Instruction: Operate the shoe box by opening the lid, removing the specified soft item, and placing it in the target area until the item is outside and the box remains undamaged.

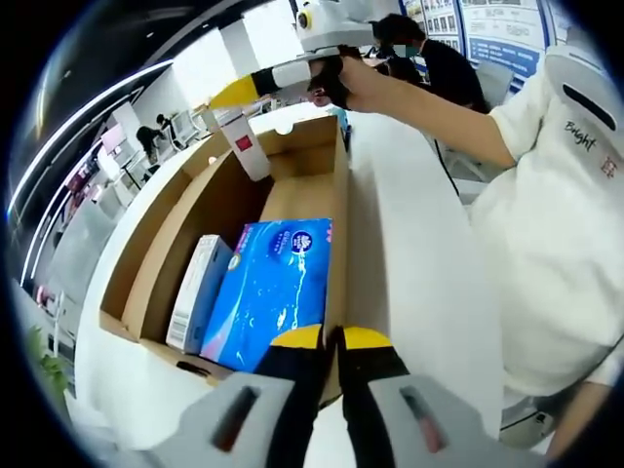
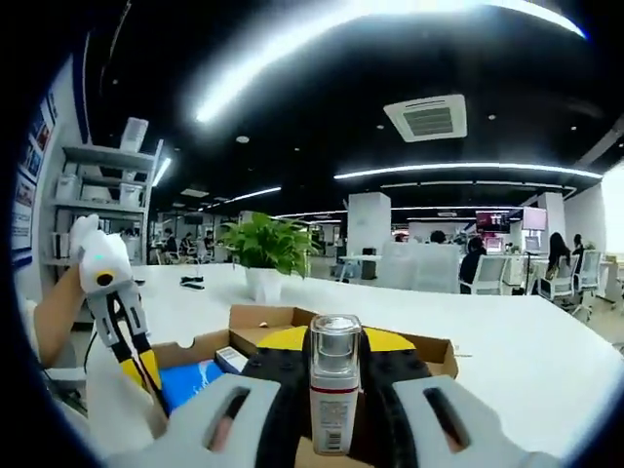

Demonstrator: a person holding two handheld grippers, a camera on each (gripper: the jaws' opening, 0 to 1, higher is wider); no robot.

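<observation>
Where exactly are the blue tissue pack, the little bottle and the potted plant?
blue tissue pack (image 1: 273, 288), left gripper view, middle of its top face.
little bottle (image 2: 334, 390), right gripper view, its body.
potted plant (image 2: 265, 244), right gripper view, its leaves.

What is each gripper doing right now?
Left gripper: shut on the cardboard box wall.
Right gripper: shut on a small bottle.

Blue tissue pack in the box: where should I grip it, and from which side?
Judging by the left gripper view, come from above through the box's open top. The blue tissue pack lies flat with its broad face up, a white carton tight along one long side. Pinch the soft short end nearest the left gripper, then lift.
</observation>
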